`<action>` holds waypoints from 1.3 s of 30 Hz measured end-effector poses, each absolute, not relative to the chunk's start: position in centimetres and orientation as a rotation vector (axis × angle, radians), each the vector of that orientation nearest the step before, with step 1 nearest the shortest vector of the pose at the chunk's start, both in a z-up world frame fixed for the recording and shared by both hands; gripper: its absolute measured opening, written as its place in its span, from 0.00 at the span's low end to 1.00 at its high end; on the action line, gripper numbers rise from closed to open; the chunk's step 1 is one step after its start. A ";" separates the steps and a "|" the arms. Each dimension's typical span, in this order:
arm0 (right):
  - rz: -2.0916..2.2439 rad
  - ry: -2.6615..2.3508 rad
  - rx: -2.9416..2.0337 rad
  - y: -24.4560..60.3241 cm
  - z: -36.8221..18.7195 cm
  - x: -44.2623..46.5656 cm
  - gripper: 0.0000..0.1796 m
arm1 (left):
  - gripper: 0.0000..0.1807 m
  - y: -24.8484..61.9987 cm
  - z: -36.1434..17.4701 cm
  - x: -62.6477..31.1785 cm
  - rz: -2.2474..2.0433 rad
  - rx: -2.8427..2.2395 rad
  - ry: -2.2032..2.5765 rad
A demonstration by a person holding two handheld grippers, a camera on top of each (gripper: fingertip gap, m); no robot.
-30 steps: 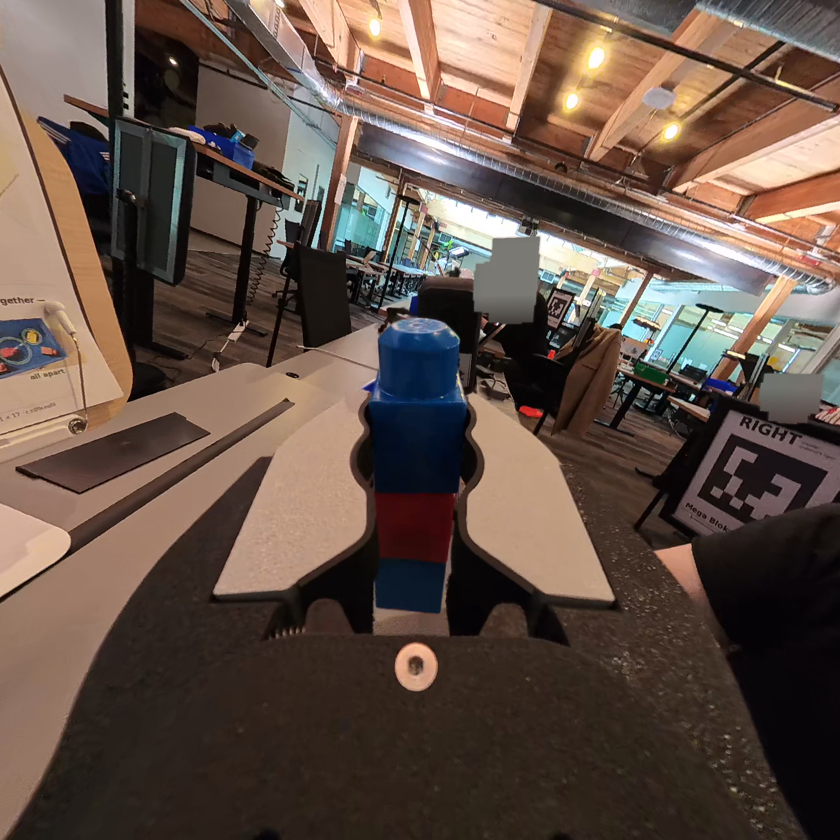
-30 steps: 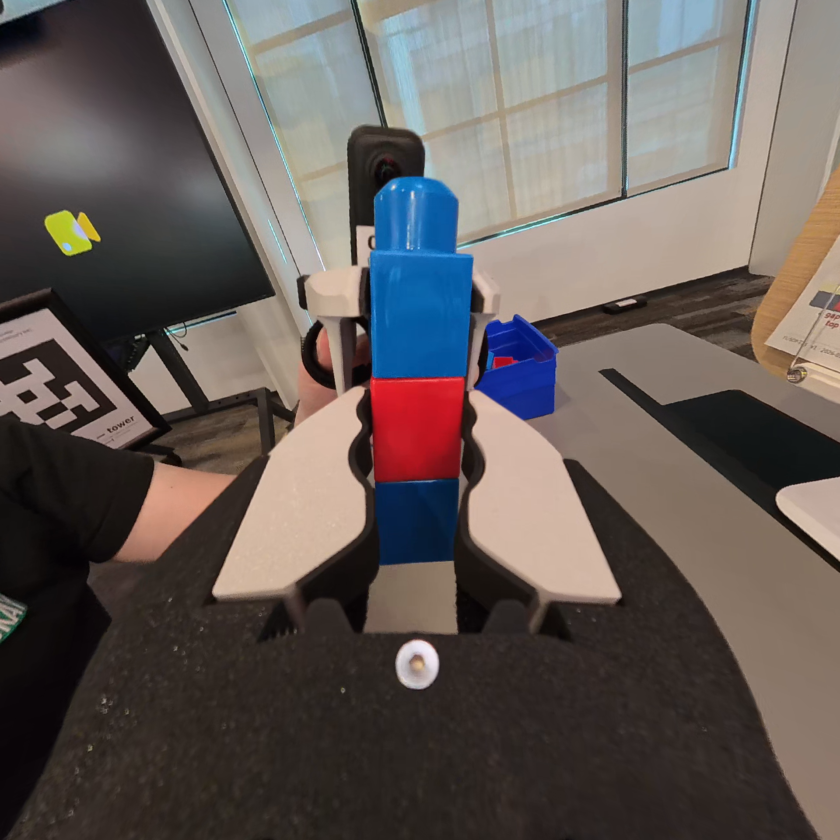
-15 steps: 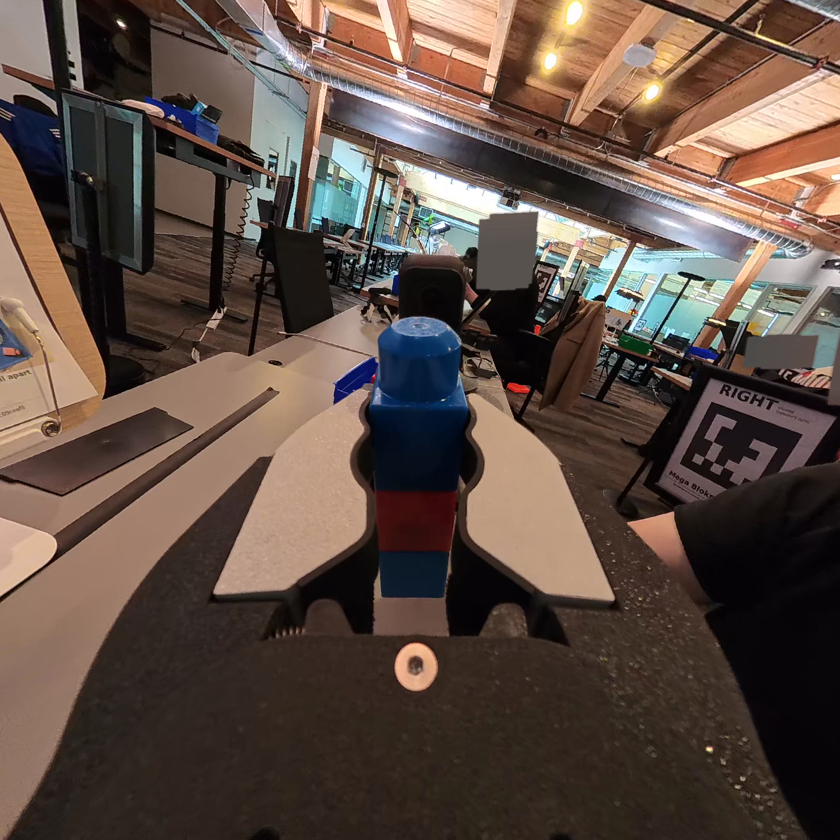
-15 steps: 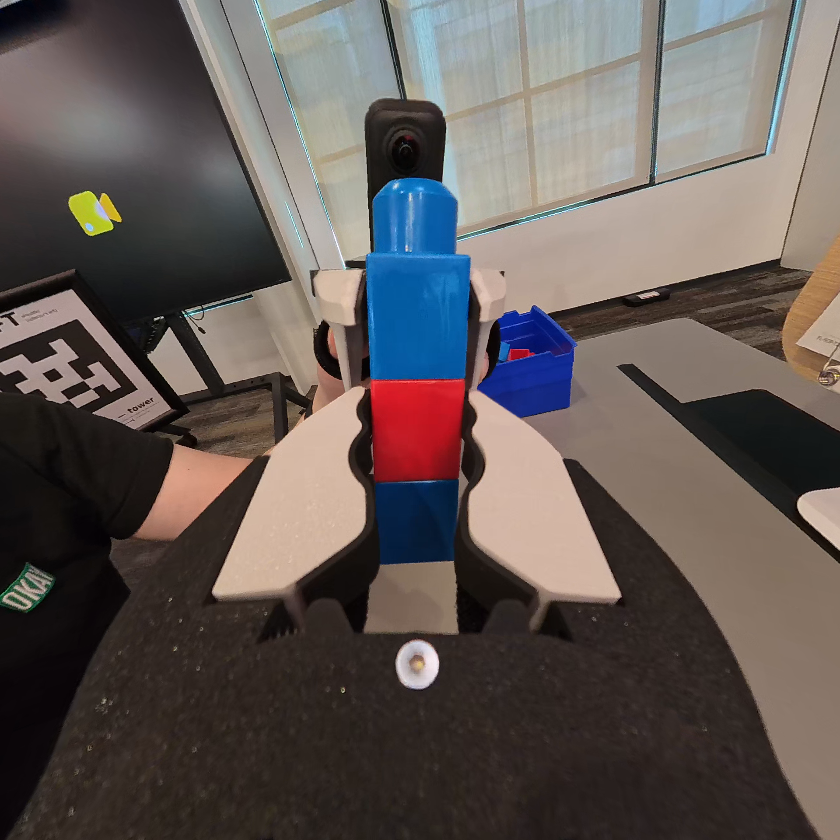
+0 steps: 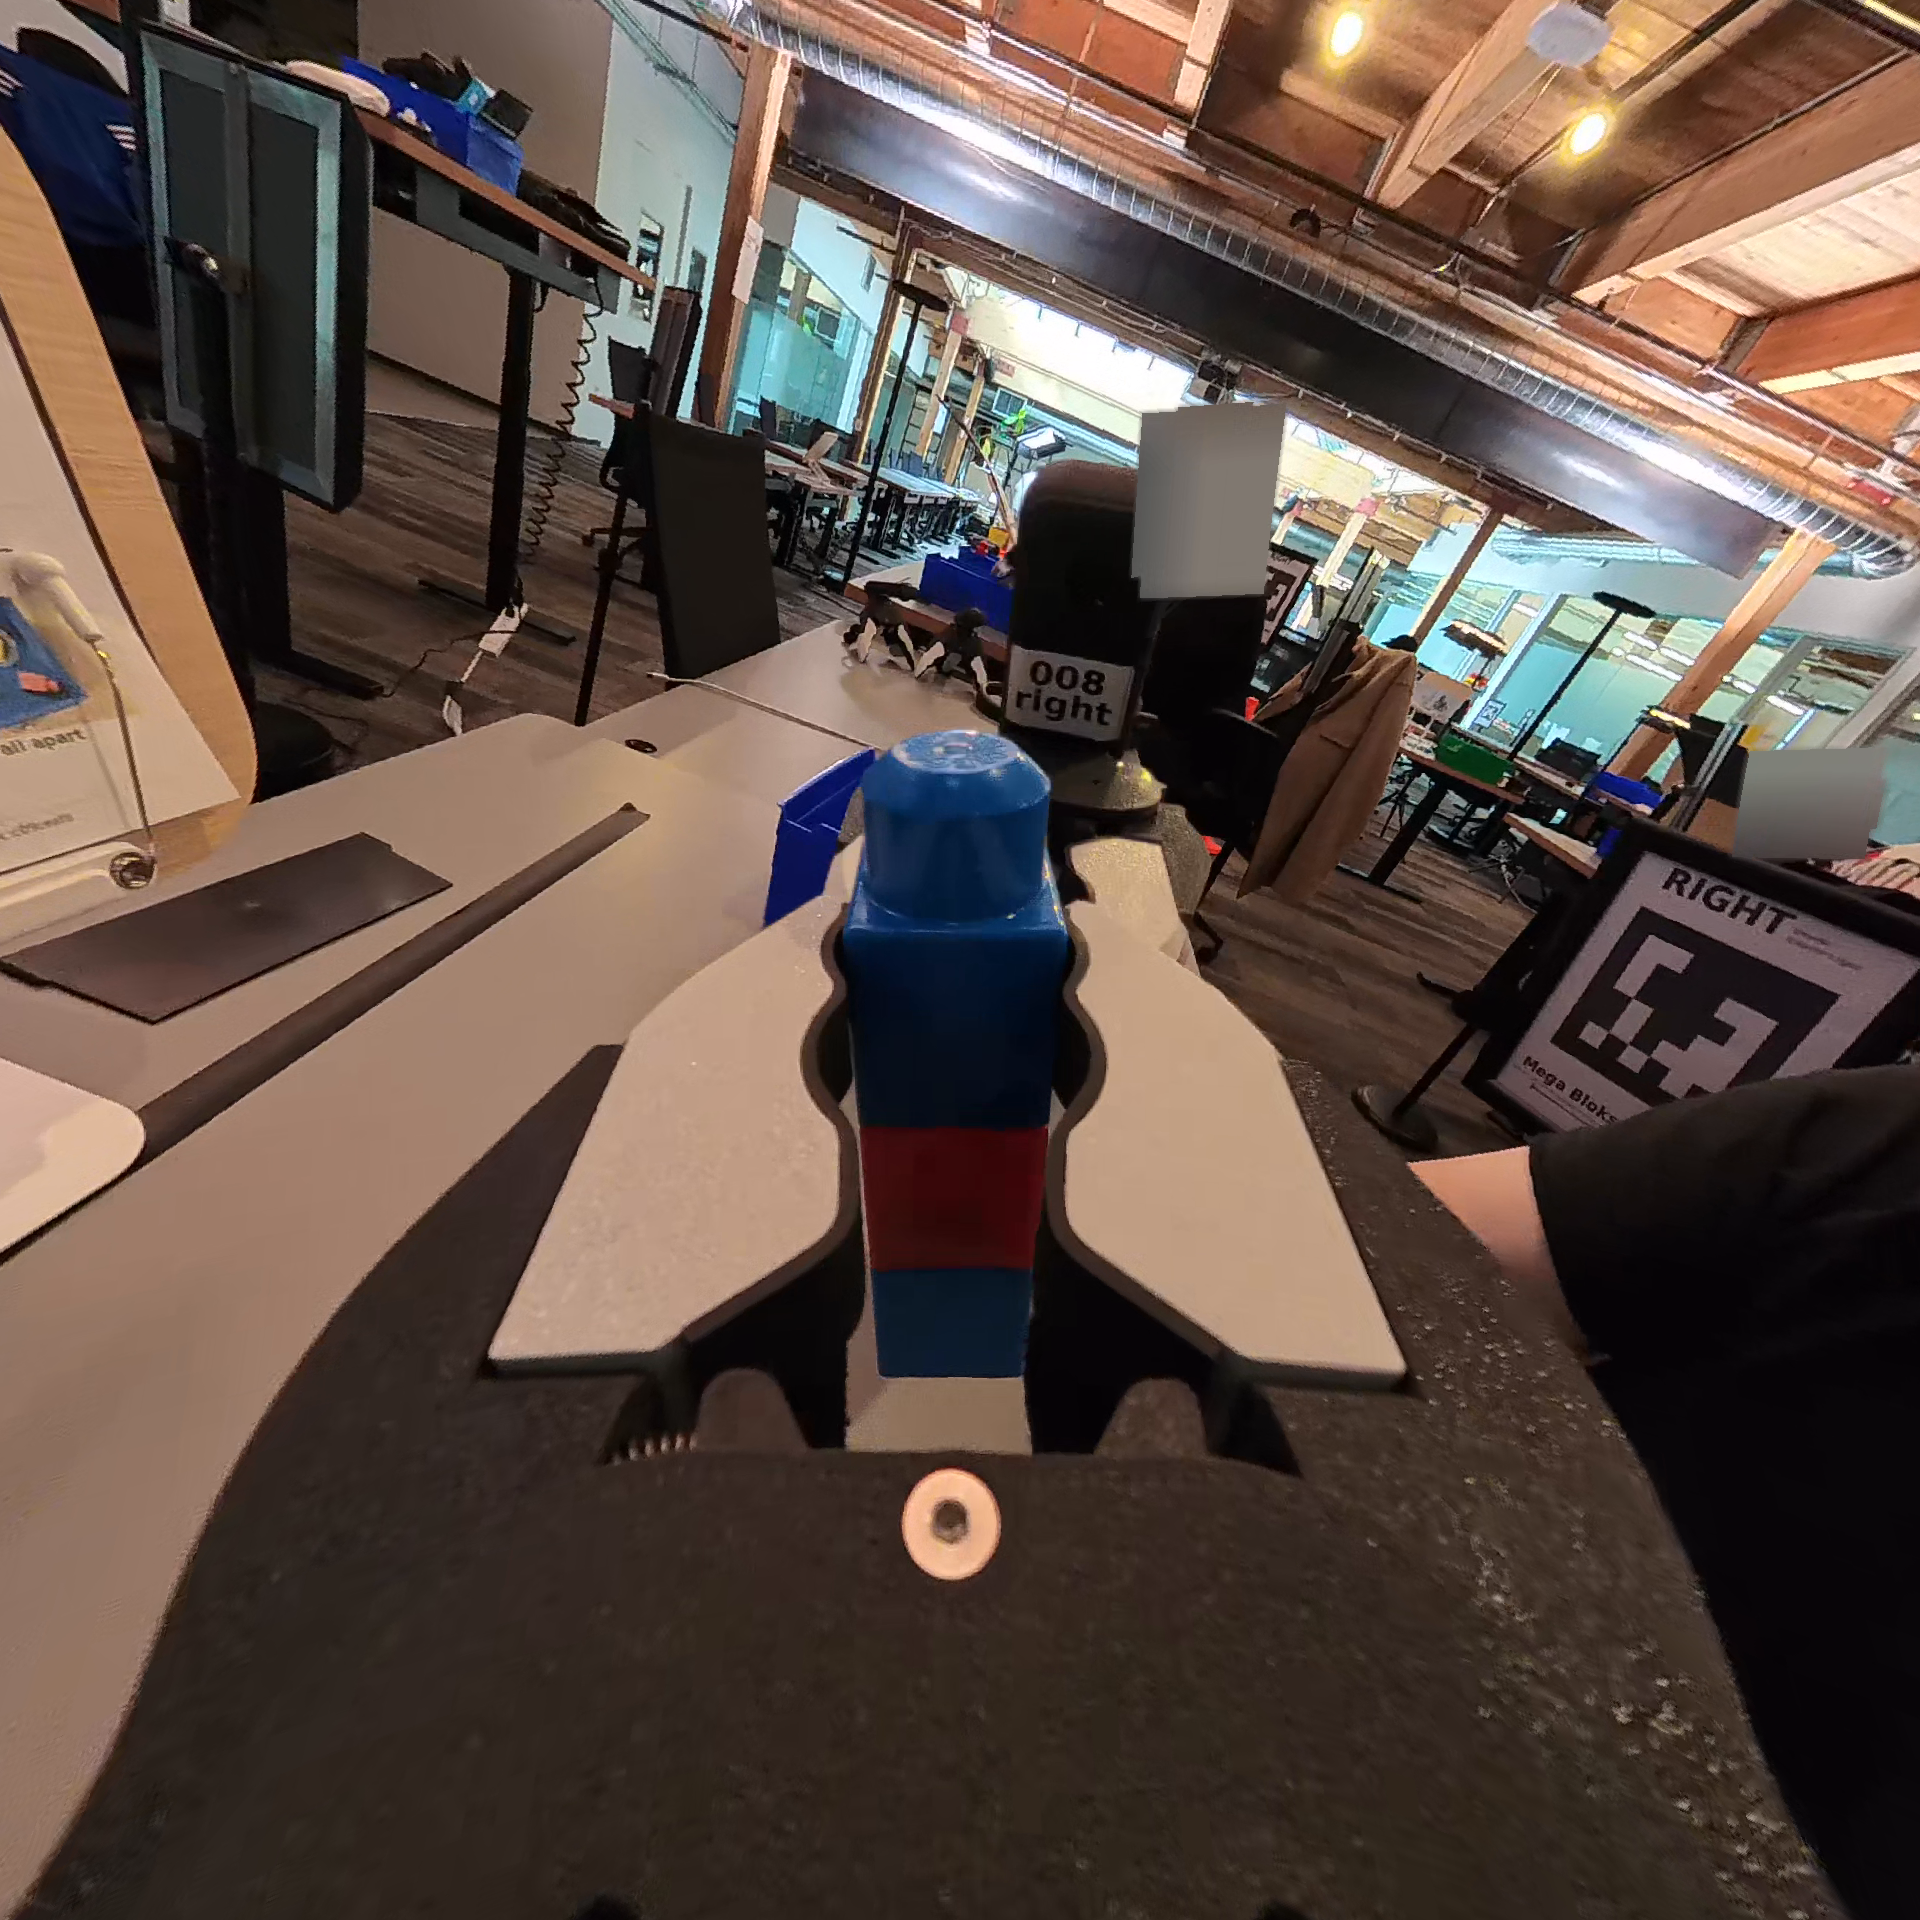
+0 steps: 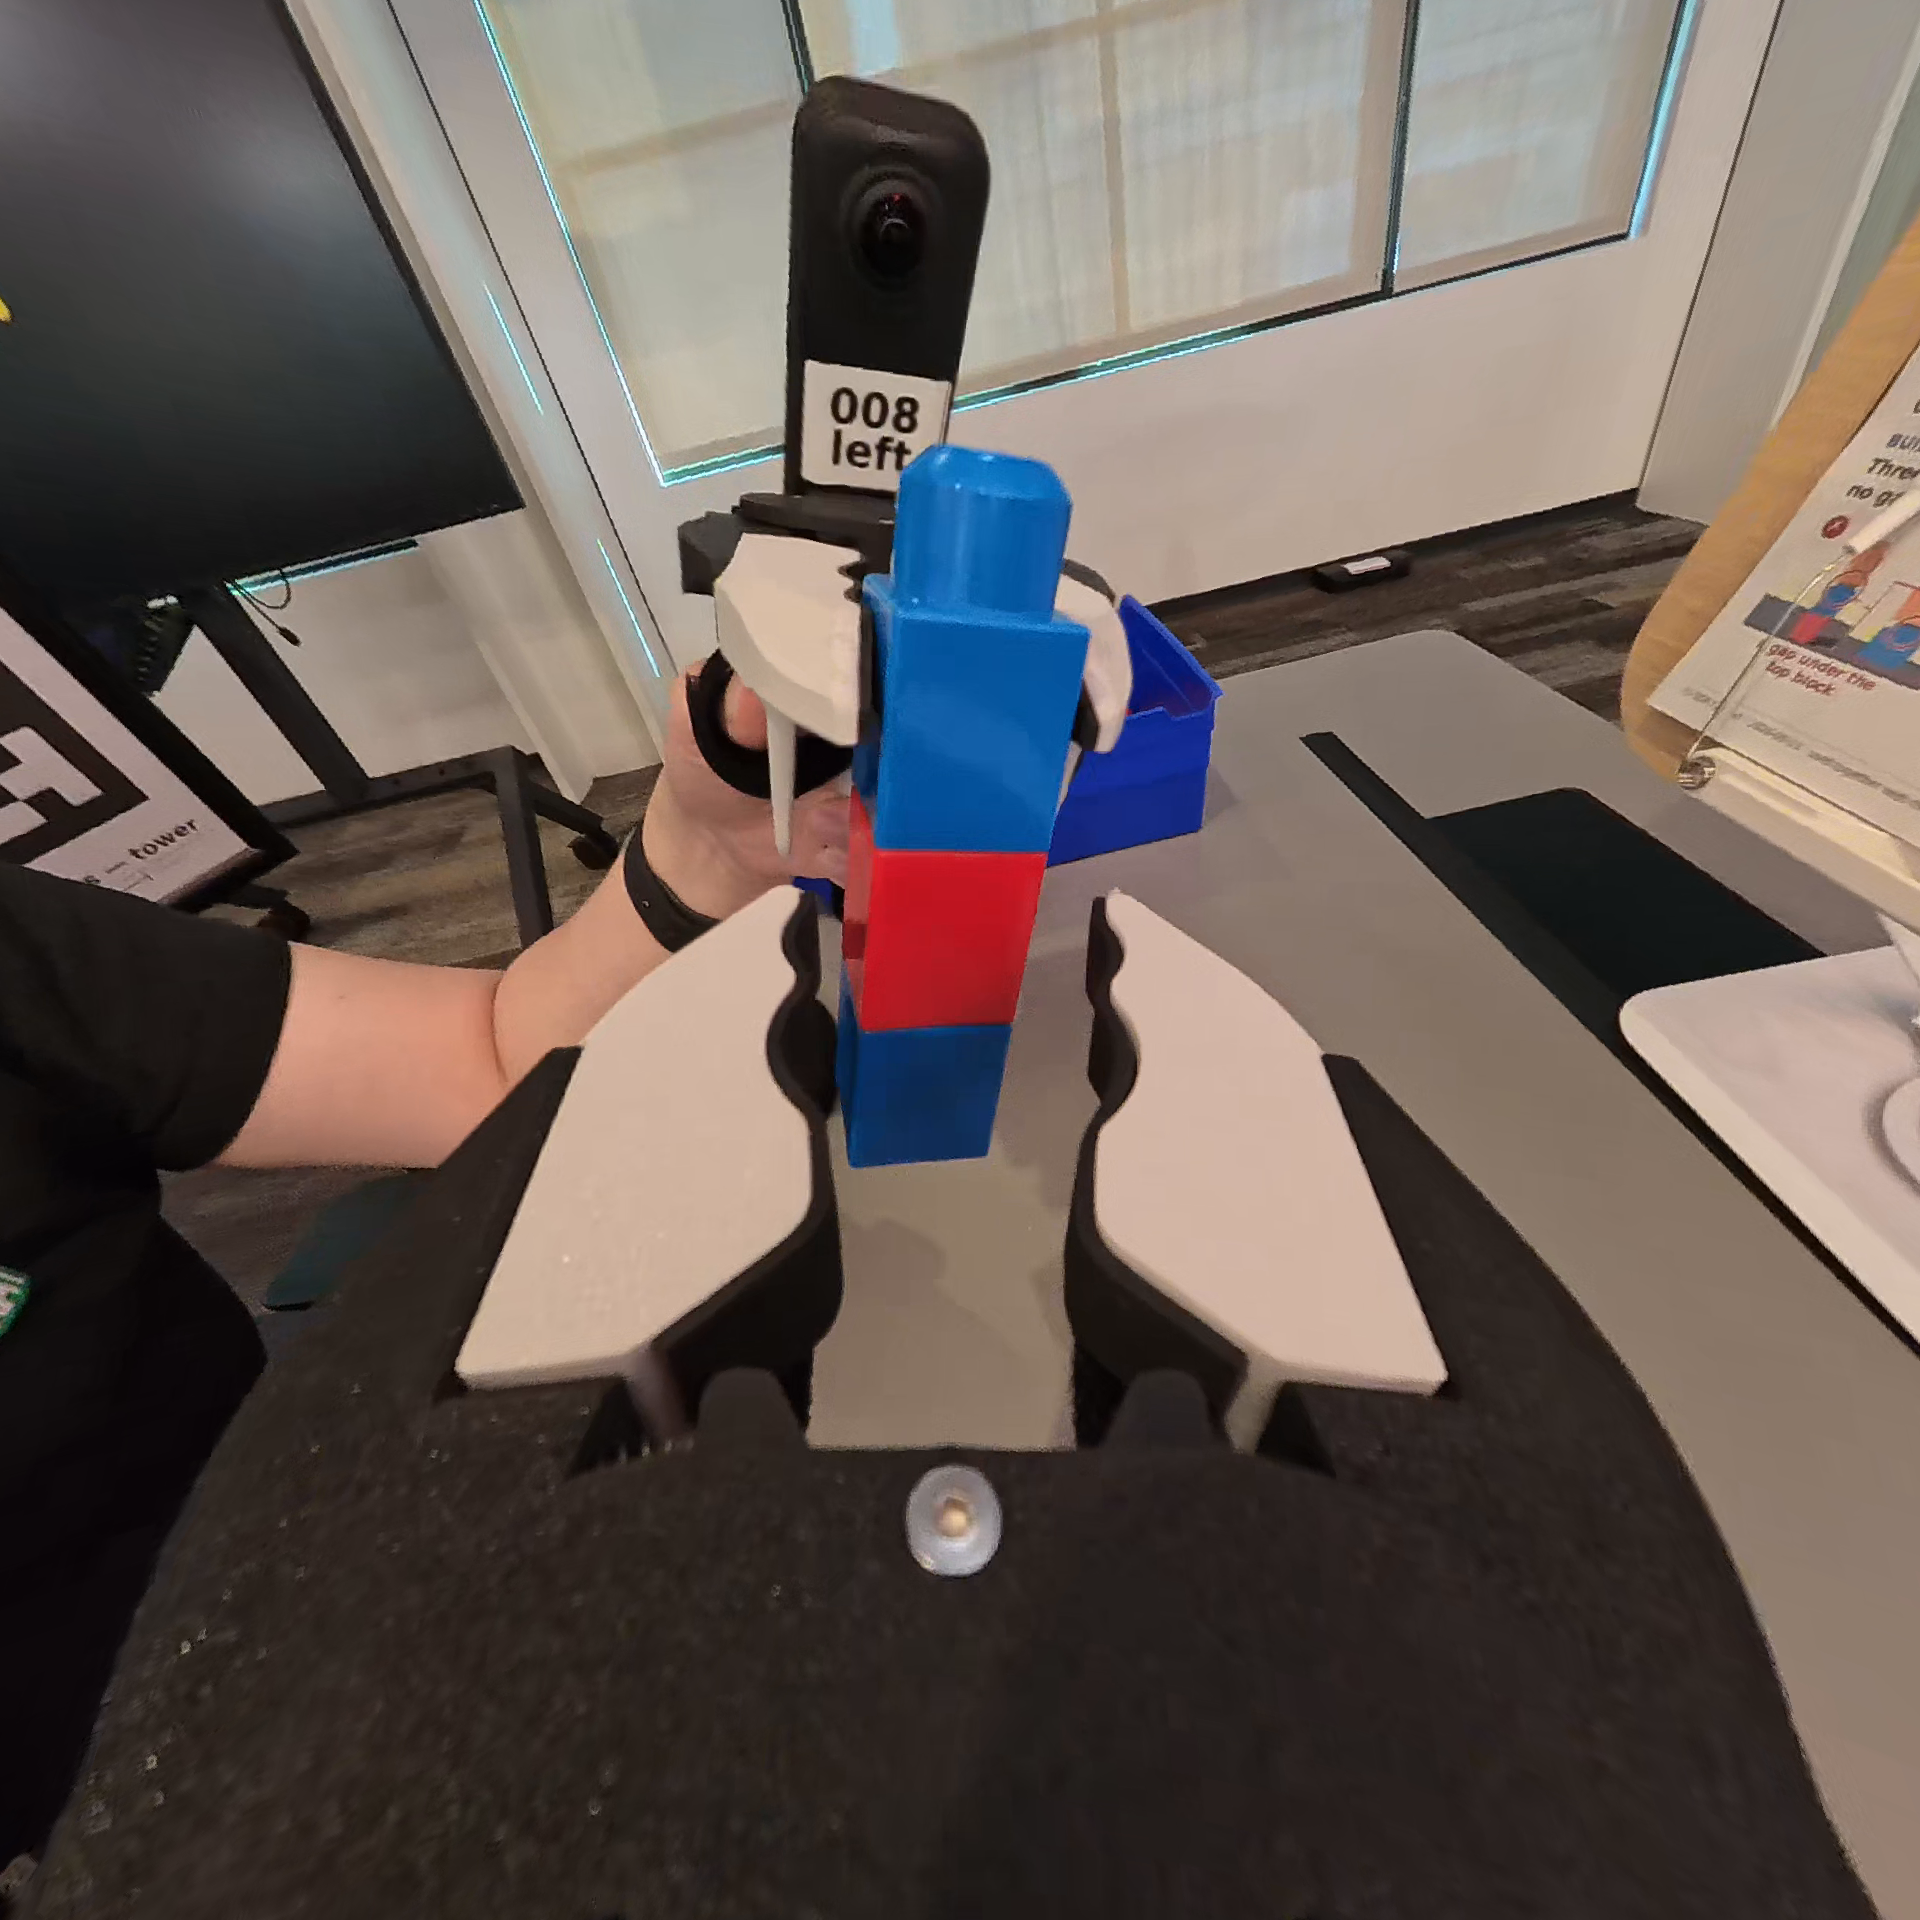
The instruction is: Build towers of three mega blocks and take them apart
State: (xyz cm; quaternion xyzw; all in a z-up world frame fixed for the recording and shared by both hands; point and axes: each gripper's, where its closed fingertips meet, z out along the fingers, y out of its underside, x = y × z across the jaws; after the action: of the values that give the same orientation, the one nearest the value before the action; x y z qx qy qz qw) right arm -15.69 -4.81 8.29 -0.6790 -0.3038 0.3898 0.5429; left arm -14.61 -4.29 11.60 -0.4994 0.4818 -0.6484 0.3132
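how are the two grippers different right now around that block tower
The left gripper is shut on the top blue block; the right gripper is open, its fingers apart from the tower. The left one grips high up; the right one flanks the red block. Both have white fingers.

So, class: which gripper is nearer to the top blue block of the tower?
Left. The left gripper is shut on the top blue block. The right gripper is open, its fingers flanking the red block lower down, apart from it.
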 end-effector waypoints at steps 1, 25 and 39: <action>0.948 -0.717 -1.616 -4.9 8.3 -15.7 0.27 | 0.20 -4.6 11.5 -14.5 -1.707 -1.314 1.290; 1.004 -0.728 -1.600 -5.1 7.7 -14.1 0.19 | 0.34 -3.4 13.6 -16.4 -1.685 -1.252 1.200; -0.168 0.007 -1.376 -19.8 18.8 16.4 0.19 | 0.30 -2.5 17.5 -20.8 -1.702 -1.116 1.087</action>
State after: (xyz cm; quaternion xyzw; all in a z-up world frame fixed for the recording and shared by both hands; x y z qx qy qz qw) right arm 16.37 -19.82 18.76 -0.6342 0.0033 -0.0774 0.7693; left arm -20.76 -2.49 17.45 -0.4424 0.4309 -0.6742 0.4051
